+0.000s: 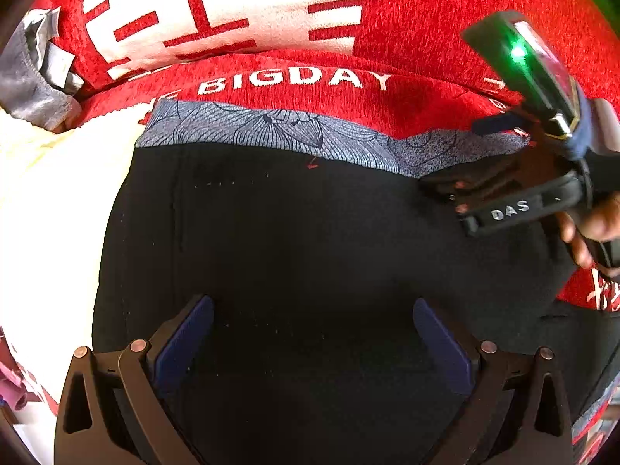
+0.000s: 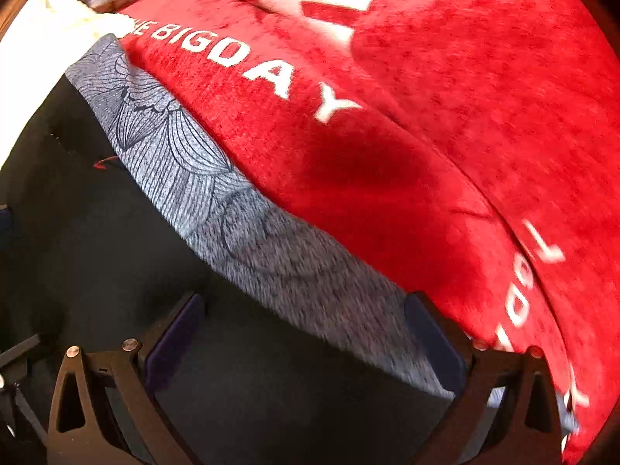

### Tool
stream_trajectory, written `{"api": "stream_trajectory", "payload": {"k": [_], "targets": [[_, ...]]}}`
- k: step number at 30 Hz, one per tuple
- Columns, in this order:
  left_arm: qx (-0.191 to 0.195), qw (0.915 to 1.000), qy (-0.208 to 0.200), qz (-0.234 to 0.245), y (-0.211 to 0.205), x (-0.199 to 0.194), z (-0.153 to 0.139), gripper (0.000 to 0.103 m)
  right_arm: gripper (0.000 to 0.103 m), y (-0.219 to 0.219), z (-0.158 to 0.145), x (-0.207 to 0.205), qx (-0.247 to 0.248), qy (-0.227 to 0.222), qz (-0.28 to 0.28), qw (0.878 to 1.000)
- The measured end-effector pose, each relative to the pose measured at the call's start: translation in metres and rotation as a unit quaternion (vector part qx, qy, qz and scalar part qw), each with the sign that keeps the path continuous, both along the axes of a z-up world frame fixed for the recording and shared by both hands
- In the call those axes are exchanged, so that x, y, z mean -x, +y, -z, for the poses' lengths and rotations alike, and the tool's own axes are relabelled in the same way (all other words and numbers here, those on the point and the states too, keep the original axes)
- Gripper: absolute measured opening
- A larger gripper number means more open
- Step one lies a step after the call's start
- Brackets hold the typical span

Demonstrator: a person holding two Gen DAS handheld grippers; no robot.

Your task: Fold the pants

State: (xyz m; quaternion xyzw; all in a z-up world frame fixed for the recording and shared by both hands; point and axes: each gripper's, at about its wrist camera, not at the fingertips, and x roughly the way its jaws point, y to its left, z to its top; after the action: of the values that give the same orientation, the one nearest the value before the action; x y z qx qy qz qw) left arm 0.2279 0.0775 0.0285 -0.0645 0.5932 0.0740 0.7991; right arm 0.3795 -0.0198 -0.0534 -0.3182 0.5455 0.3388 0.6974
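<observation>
The black pants [image 1: 302, 240] lie flat on a red blanket, with a grey flower-patterned waistband [image 1: 271, 128] along their far edge. My left gripper [image 1: 313, 333] is open just above the black cloth, holding nothing. My right gripper [image 1: 445, 190] shows in the left wrist view at the right end of the waistband. In the right wrist view the right gripper [image 2: 304, 329] is open, its jaws either side of the waistband [image 2: 271, 248] edge, with black cloth [image 2: 97, 232] below and left. That view is motion-blurred.
A red blanket [image 1: 418, 27] with white lettering "BIGDAY" covers the surface behind the pants. A grey garment [image 1: 31, 73] lies at the far left. A pale cream cloth [image 1: 58, 201] lies to the left of the pants.
</observation>
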Motion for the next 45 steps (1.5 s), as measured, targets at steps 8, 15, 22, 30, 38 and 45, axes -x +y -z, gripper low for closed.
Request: {"api": "stream_trajectory", "payload": {"k": [8,15,22,30,38,45], "targets": [[0.039,0.999,-0.01,-0.021,0.012,-0.015,-0.01,0.103,0.05,0.025,-0.006,0.001,-0.023,0.019,-0.068,0.997],[0.124,0.9885,0.005,-0.086,0.035,-0.044,-0.011,0.103,0.016,0.036,-0.022,0.015,-0.055,-0.009,-0.053,0.997],[0.215,0.9586,0.03,-0.185,0.059,-0.083,0.0,0.103,0.015,-0.008,-0.065,0.06,-0.114,-0.097,-0.035,0.988],[0.152,0.9691,0.058,-0.185,0.042,-0.1,0.008,0.08,0.015,-0.025,-0.067,0.105,-0.111,-0.177,-0.035,0.977],[0.117,0.9788,0.006,-0.168,0.036,-0.062,-0.022,0.021,0.015,-0.029,-0.078,0.129,-0.111,-0.195,-0.024,0.974],[0.137,0.979,-0.089,-0.122,0.017,0.033,-0.082,0.02,0.015,-0.053,-0.123,0.186,-0.131,-0.22,0.005,0.967]]}}
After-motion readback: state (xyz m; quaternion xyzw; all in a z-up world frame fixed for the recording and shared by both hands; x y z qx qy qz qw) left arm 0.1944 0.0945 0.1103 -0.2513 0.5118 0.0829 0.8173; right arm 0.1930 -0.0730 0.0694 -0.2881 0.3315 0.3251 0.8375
